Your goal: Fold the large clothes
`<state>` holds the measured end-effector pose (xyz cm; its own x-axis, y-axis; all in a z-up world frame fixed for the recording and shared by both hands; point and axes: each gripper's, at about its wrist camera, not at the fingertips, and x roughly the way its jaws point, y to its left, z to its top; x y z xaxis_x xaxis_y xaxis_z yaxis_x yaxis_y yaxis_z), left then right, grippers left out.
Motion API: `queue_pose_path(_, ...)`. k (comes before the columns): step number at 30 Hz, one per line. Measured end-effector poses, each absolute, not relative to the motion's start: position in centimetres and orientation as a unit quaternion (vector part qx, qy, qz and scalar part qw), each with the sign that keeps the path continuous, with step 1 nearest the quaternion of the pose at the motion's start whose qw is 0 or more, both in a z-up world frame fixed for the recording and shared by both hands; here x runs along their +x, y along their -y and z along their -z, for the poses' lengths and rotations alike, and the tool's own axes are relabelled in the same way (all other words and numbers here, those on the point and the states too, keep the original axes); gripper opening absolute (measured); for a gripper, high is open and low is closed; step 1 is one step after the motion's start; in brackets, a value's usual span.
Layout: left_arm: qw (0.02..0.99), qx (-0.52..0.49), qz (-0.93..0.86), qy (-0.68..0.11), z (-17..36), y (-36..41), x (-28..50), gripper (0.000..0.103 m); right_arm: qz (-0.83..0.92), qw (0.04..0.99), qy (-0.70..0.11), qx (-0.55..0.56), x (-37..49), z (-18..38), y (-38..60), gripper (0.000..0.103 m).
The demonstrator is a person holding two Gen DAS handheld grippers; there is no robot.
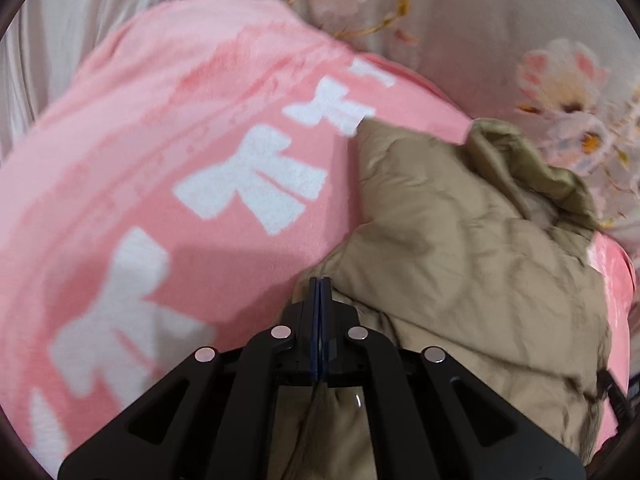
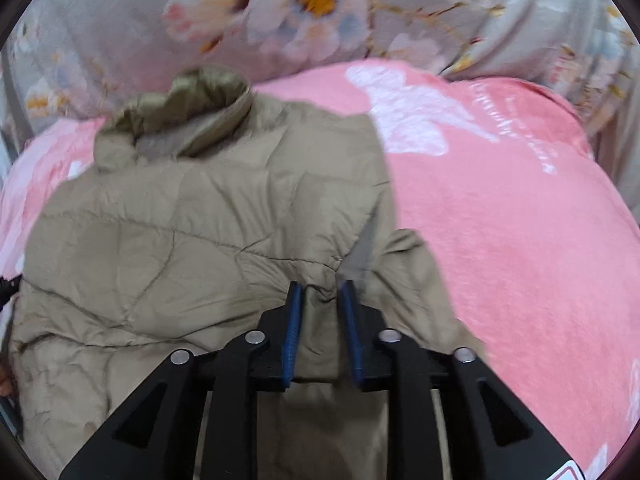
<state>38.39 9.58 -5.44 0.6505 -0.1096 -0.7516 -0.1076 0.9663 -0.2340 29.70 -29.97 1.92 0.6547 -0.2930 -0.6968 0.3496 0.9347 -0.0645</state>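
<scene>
No brand or label can be read: the pink blanket [image 2: 500, 240] carries a line of pale script near its far right edge in the right wrist view, too blurred to make out, and large white bow-like shapes [image 1: 256, 184] in the left wrist view. The blanket covers a bed, and behind it lies grey bedding printed with pink and white flowers [image 2: 312, 0]; pale grey cloth [image 1: 60, 40] hangs in folds at the upper left of the left wrist view. The khaki padded jacket [image 2: 180, 240] lies on the pink blanket, quilted and creased, its stand-up collar [image 2: 200, 96] toward the floral bedding. In the left wrist view the jacket [image 1: 460, 260] occupies the right half of the frame, collar at the top right. The left gripper [image 1: 320, 292] is clenched, its blue-padded fingers [image 1: 314, 320] pressed flat together; jacket fabric lies directly beneath and behind them, and a thin dark strand hangs below the pads, but whether any cloth is pinched between them cannot be told. The right gripper [image 2: 322, 292] is partly open, its fingers [image 2: 294, 328] standing apart with a bunched ridge of jacket fabric in the gap; the pads appear not to press on it.
</scene>
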Motion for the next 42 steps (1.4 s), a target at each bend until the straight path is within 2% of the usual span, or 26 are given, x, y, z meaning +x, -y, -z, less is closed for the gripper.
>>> queue_pose_path(3,0.915,-0.115,0.019,-0.387,1.4,-8.0,37.3,0.0,0.167,0.925,-0.339,0.027,29.2,-4.9,28.0,0.024)
queue_pose_path(7,0.918,-0.089,0.07,-0.38,-1.8,-2.2,38.3,0.002,0.049,0.922,-0.378,0.069,32.9,-4.9,23.2,0.024)
queue_pose_path(10,0.905,-0.069,0.079,-0.412,0.4,1.2,39.4,0.002,0.025,0.908,-0.412,0.067,35.0,-2.1,20.9,0.018)
queue_pose_path(12,0.895,-0.07,0.076,-0.435,2.8,1.8,39.4,0.002,0.025,0.902,-0.426,0.059,35.5,-0.2,20.0,0.018)
queue_pose_path(16,0.901,-0.05,0.074,-0.425,5.6,2.1,38.4,0.002,0.023,0.903,-0.427,0.042,35.2,2.2,19.6,0.015)
queue_pose_path(25,0.908,-0.047,0.073,-0.41,7.5,2.3,38.0,0.002,0.032,0.912,-0.408,0.012,34.6,3.4,19.0,0.015)
queue_pose_path(32,0.913,-0.005,0.053,-0.404,7.6,3.5,37.8,0.001,0.027,0.913,-0.406,0.021,34.7,3.5,19.1,0.015)
queue_pose_path(42,0.913,-0.01,0.053,-0.405,7.7,3.4,37.8,0.001,0.018,0.914,-0.404,0.039,34.8,3.4,19.7,0.016)
